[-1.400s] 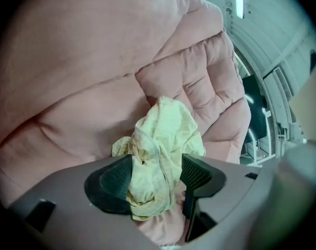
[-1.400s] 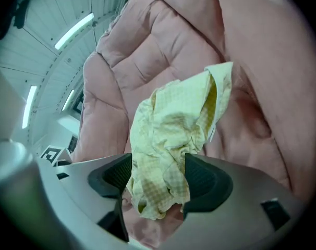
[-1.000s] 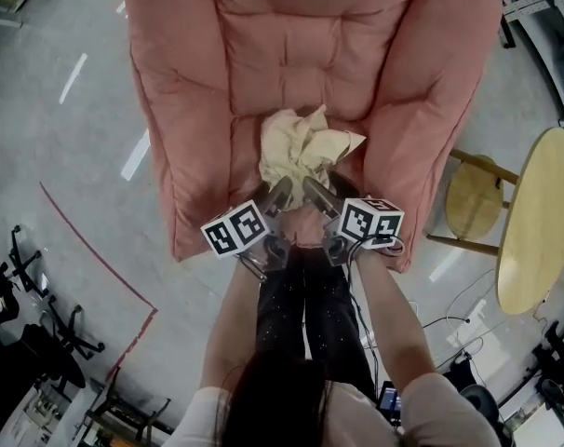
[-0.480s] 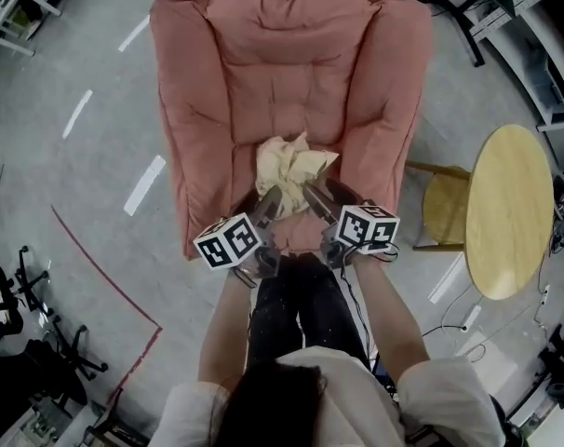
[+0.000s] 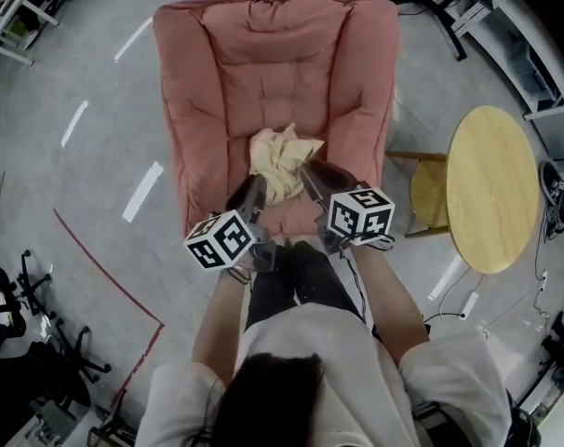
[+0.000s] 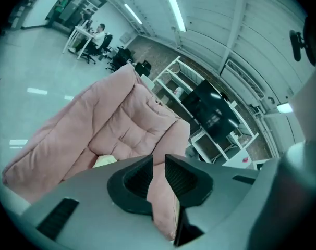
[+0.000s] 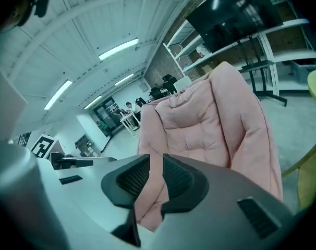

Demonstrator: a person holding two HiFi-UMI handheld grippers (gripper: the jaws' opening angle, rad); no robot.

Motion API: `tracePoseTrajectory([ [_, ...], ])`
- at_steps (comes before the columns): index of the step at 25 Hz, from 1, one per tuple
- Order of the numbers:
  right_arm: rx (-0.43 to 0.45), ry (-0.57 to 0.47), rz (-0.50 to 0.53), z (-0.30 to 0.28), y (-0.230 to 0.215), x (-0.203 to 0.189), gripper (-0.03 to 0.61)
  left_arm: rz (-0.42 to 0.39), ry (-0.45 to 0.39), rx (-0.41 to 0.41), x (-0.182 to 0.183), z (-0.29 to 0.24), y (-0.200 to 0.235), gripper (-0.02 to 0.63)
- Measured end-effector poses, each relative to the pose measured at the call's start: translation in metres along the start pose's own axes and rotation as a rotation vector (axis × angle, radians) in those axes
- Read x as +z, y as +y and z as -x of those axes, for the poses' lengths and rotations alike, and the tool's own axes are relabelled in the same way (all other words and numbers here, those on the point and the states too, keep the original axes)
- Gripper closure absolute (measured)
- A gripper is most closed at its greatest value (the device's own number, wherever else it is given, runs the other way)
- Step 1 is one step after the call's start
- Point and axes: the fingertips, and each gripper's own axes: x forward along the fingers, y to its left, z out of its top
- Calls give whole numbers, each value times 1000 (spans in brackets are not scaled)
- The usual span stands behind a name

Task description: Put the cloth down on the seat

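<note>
Cloth [image 5: 282, 152], cream and crumpled: lying on the seat cushion of the pink padded armchair [image 5: 277, 63], centre of the head view, near the cushion's front edge. Also peeking as a pale patch [image 6: 105, 161] at lower left of the left gripper view, low in the chair's seat.

Left gripper [image 5: 248, 196]: just below and left of the cloth, tips at its lower-left edge, contact not readable from above. Jaws closing, down to a narrow slit in its own view [image 6: 157, 163], with nothing between the ribbed pads and only the armchair's pink arm showing through. Released, holding nothing.

Right gripper [image 5: 315, 177]: just beside the cloth's lower-right edge. Jaws closing as well, a thin gap left [image 7: 156, 165], no fabric caught, pink upholstery visible beyond. Likewise released.

Marker cubes: left cube [image 5: 221, 240] and right cube [image 5: 361, 214], both in the lower middle, each with black-and-white square code patterns on white faces. One such code also at far left of the right gripper view [image 7: 41, 146].

Round wooden table [image 5: 491, 189] at right, yellow stool [image 5: 429, 194] between it and the chair. White floor stripe [image 5: 142, 191] and red floor line [image 5: 105, 268] at left. Dark trousers [image 5: 291, 282] below the grippers.
</note>
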Motion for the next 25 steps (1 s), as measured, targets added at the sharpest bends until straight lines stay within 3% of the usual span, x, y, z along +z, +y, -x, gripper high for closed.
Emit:
tracePoseTrajectory([
  [3,3,-41,41,11,17,15,517,-88,6,-23,5,12,-18,560],
  [8,16,-93,154,44,49,30,532,-141,-37,-61,12,42,-48,569],
  [14,31,-134,277,71,79,40,543,-60,-129,-91,8,65,-76,581],
  [16,17,-140,298,82,82,37,546,-126,-128,-74,-1,67,-85,581],
  [21,-1,-141,332,91,92,28,549,-380,-171,-12,4,81,-101,581],
  [25,-1,-147,347,91,96,22,551,-448,-195,6,7,86,-105,581],
])
